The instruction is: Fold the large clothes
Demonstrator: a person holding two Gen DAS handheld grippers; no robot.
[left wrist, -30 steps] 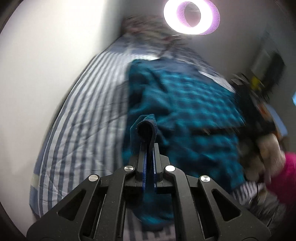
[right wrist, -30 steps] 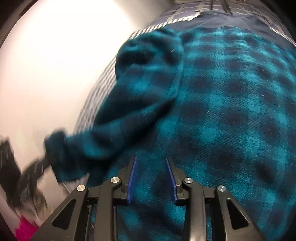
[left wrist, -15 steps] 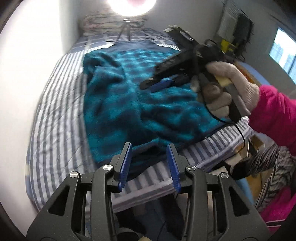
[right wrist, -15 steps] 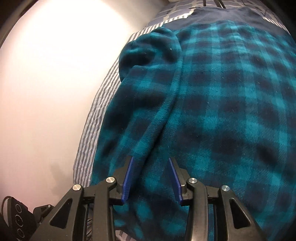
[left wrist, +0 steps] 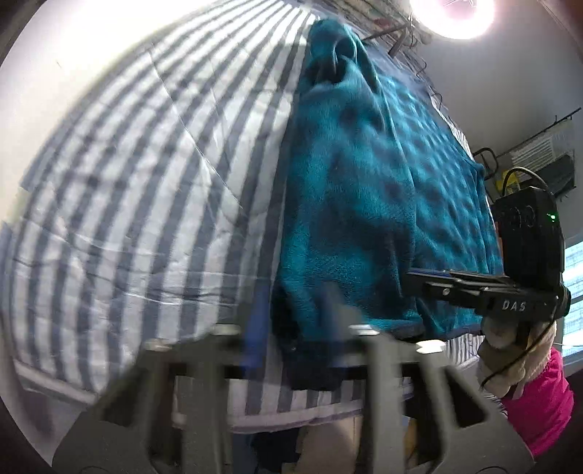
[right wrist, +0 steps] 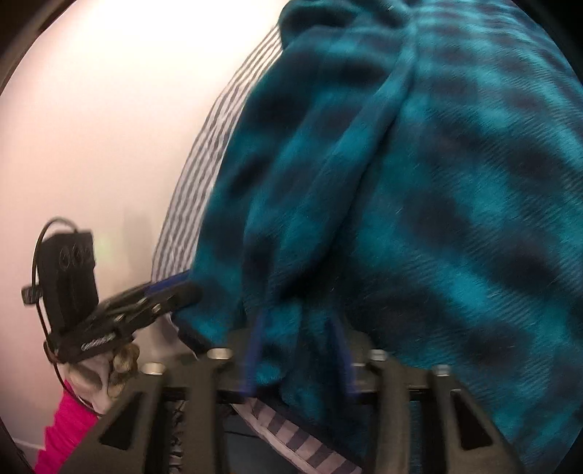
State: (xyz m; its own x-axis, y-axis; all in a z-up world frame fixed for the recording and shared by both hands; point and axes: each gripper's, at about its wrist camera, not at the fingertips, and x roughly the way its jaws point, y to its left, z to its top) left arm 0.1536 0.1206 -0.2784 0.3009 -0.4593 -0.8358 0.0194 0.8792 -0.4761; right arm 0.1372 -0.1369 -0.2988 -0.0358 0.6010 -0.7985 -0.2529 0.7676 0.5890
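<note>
**Fleece on bed – both grippers at near hem**

A large teal-and-dark checked fleece garment (left wrist: pixel 364 182) is seen spread lengthwise on a blue-and-white striped bed cover (left wrist: pixel 145 182); its near hem is draped just over the near edge of the bed; a rolled fold runs along its left side.

The left gripper (right wrist: pixel 182 290) is noted at the hem's left corner; its jaws are closed and the corner is pinched between them, as seen from the right wrist view; in its own view the fingers are smeared by blur.

The right gripper (right wrist: pixel 297 328) is placed further right on the same hem; its jaws are closing, part-way apart, with a bunched fold of fleece between the pads; a firm bite cannot be made out.

A light-gloved hand (left wrist: pixel 510 350) and pink sleeve (left wrist: pixel 539 401) are seen behind the right gripper; a ring lamp (left wrist: pixel 455 14) is lit at the far end; a pale wall (right wrist: pixel 109 127) is noted beside the bed.
</note>
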